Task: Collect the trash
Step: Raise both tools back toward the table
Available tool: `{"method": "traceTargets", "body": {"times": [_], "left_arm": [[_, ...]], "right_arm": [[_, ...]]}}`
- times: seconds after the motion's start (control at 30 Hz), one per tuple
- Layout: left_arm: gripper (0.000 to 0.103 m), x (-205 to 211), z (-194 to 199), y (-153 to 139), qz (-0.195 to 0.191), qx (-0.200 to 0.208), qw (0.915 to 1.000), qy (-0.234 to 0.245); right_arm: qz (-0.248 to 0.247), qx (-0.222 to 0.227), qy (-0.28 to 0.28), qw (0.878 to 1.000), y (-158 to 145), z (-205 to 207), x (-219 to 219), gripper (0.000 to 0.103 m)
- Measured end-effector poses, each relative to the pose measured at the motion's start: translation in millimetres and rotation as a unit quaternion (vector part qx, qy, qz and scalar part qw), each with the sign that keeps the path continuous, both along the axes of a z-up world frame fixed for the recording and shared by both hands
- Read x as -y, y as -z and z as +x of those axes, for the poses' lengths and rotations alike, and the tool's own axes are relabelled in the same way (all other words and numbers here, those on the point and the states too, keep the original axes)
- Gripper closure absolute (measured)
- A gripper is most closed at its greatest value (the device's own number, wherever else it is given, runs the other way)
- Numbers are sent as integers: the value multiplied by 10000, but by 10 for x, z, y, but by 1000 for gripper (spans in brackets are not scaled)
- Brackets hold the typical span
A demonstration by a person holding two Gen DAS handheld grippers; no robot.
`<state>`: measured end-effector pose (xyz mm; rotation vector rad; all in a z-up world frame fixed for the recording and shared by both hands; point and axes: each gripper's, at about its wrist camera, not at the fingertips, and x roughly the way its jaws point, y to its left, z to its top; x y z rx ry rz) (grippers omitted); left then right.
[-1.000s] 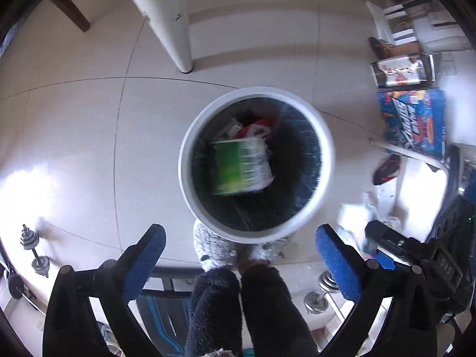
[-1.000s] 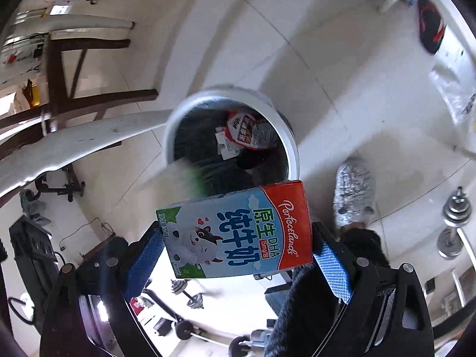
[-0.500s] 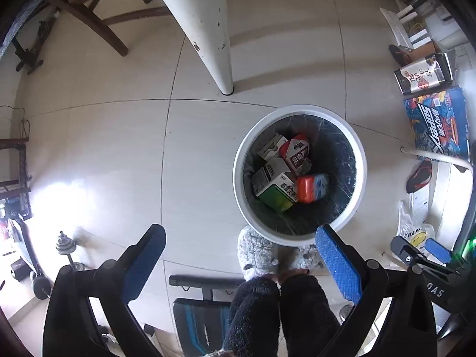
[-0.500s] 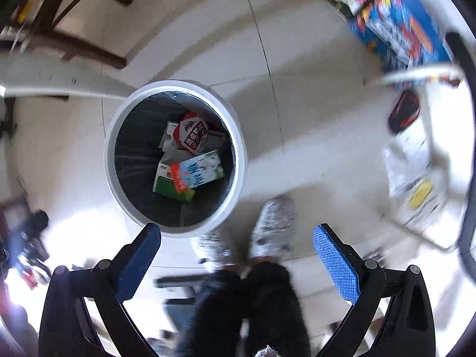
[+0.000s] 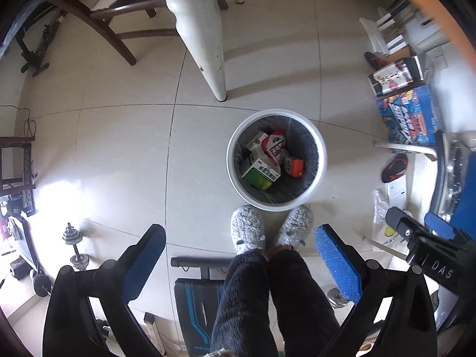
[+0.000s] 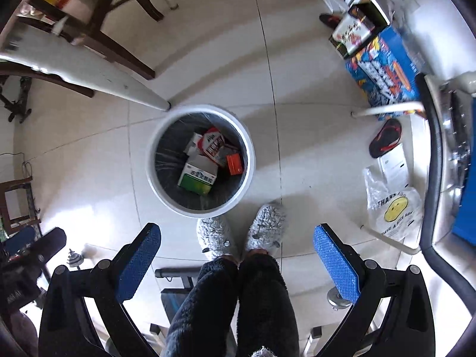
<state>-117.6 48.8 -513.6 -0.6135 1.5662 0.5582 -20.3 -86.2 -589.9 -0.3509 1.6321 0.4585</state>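
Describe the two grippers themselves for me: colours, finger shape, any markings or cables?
Both match. The left gripper and right gripper each have two black angular fingers with round pivot bolts, and tips faced with blue dimpled pads. White lettering, partly legible as "DAS", marks the right gripper's black body in the left wrist view. No cables show. The person wears dark fuzzy trousers and grey fluffy slippers.

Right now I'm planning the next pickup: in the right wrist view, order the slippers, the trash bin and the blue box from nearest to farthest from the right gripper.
1. Slippers, on the floor just ahead of the right gripper.
2. Trash bin, beyond them, slightly left.
3. Blue box, farthest, up at the right.
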Motion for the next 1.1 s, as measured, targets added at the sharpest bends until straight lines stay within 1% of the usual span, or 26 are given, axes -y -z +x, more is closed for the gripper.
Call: {"method": "traceTargets", "body": {"times": [0.17,0.33,0.37,0.57,0.67,0.77,0.8,0.9,1.0,1.03,1.1], "left_arm": [[0,77,-27,-416,14,126,9999,51],[0,161,-60,-871,74,251,9996,128],[0,172,-63,-953,91,274,9995,150],[0,212,-56,-1589,144,597,9977,296],[0,193,-4,-1940,280,857,9951,408],[0,142,136,-2332,592,1197,9896,536],[0,117,180,-2420,674,1289,9877,574],[0,26,445,-2747,982,1569,9800,726],[0,-69,750,-3015,1265,1778,9719,883],[0,-88,905,-3111,1375,1873,9681,934],[0,-116,1180,-3210,1487,1923,9646,1026]], "right_arm": [[145,142,-33,9998,-637,-5,50,0],[282,187,-70,9994,-1200,-82,136,0],[325,186,-64,9993,-1365,-97,168,0],[566,242,81,9981,-2123,-136,314,0],[718,347,194,9966,-2512,-125,376,0],[979,465,376,9934,-2950,-54,421,0],[1087,507,447,9918,-3085,-18,432,0],[1416,608,673,9858,-3453,117,441,0],[1657,783,892,9790,-3770,354,435,0],[1694,836,926,9776,-3844,413,431,0],[1811,995,1102,9722,-4040,632,450,0]]}}
